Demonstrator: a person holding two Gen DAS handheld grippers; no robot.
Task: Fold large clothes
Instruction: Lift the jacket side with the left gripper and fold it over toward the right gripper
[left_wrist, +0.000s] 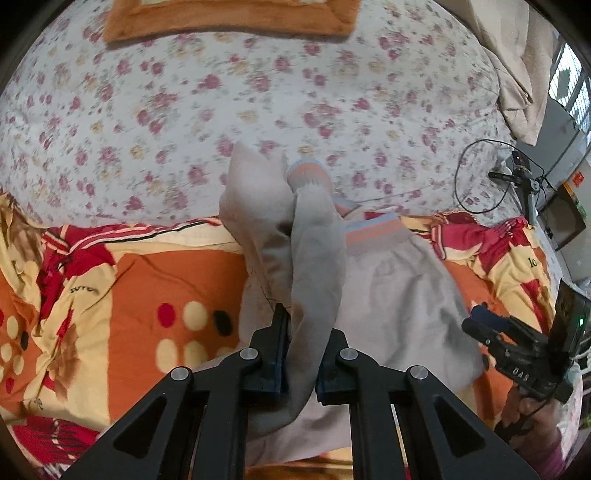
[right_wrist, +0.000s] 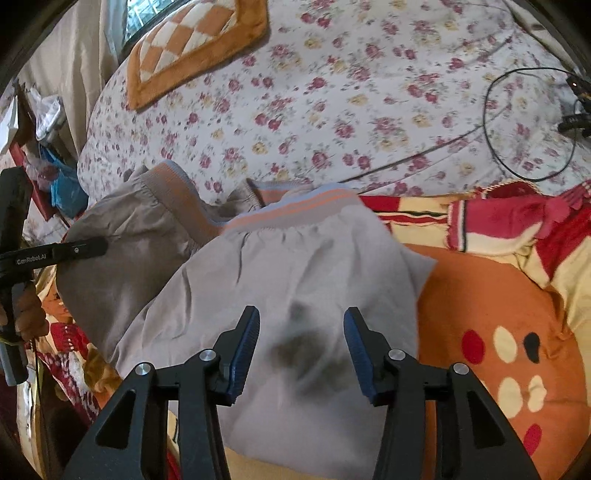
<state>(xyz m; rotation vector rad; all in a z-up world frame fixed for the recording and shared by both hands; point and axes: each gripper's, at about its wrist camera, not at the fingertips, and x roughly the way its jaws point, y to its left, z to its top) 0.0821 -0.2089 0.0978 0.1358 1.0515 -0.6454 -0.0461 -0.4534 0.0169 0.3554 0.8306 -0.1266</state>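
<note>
A large grey garment (right_wrist: 295, 280) with orange-and-blue striped ribbed bands (right_wrist: 295, 210) lies on an orange, red and yellow quilt (right_wrist: 498, 295). My left gripper (left_wrist: 303, 332) is shut on a bunched fold of the grey garment (left_wrist: 317, 258) and holds it raised, a sleeve with a striped cuff (left_wrist: 308, 175) sticking up beyond it. My right gripper (right_wrist: 301, 339) is open and empty, hovering over the flat part of the garment; a dark shadow lies between its fingers. The right gripper also shows in the left wrist view (left_wrist: 476, 321).
A floral bedsheet (right_wrist: 332, 110) covers the bed beyond the quilt. An orange checked cushion (right_wrist: 192, 44) lies at the far side. A black cable loop (right_wrist: 528, 122) and a small device lie at the right. Clutter and a curtain stand off the bed's left side (right_wrist: 48, 155).
</note>
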